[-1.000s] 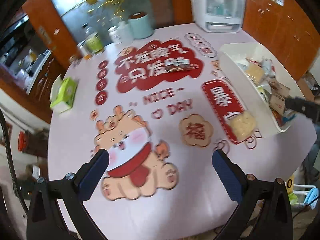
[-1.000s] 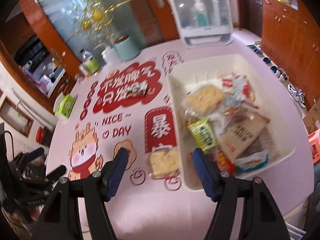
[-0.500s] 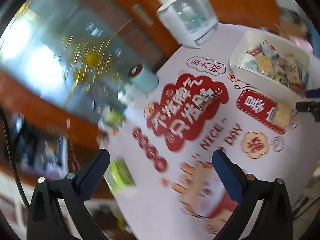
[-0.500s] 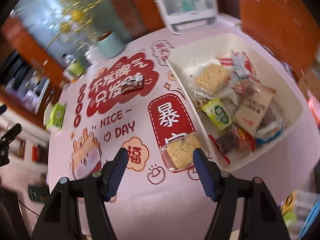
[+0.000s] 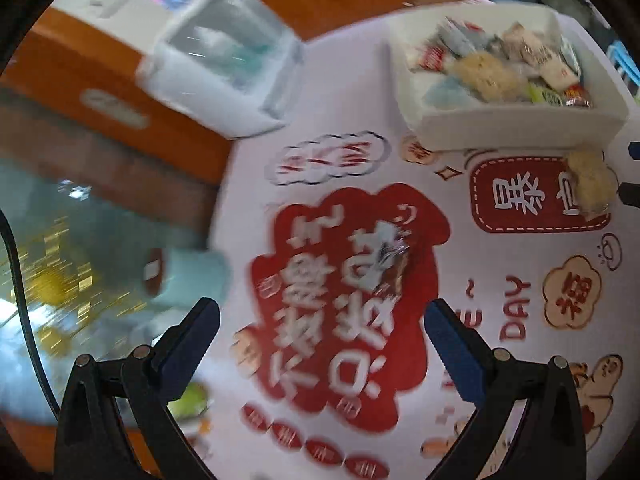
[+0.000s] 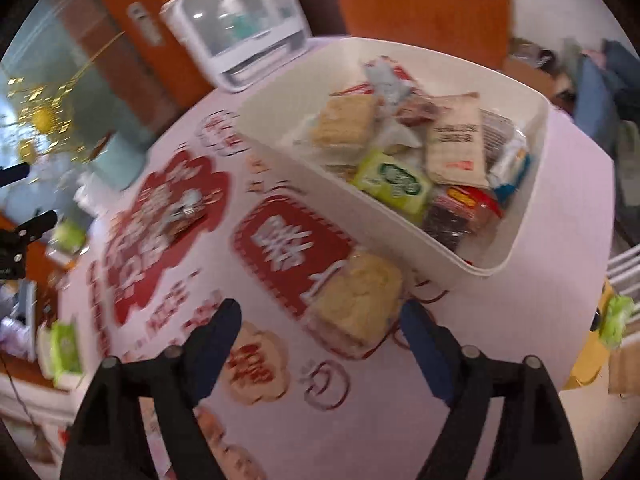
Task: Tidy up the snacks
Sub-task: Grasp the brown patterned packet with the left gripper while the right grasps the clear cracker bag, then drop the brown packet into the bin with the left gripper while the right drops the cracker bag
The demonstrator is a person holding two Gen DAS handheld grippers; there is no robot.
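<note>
Clear-wrapped pale yellow rice cracker (image 6: 360, 300) flat on the printed pink bench (image 6: 500, 340), just beside white plastic snack bin (image 6: 520, 216).
Long axis slanting toward bin; right claw (image 6: 320, 344) spread wide, empty, hovering over; left claw (image 5: 322, 332) likewise released.

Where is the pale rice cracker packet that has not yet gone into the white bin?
In the right wrist view the rice cracker packet lies on the table, on the red printed panel's corner, beside the white bin's near wall, just ahead of the open right gripper.

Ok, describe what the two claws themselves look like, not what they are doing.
Both look alike: the left claw and right claw each have two black angular arms with silver pivot screws, ending in dark blue flat pads. A thin black cable curves along the left view's edge. No markings or sleeves show.
</note>
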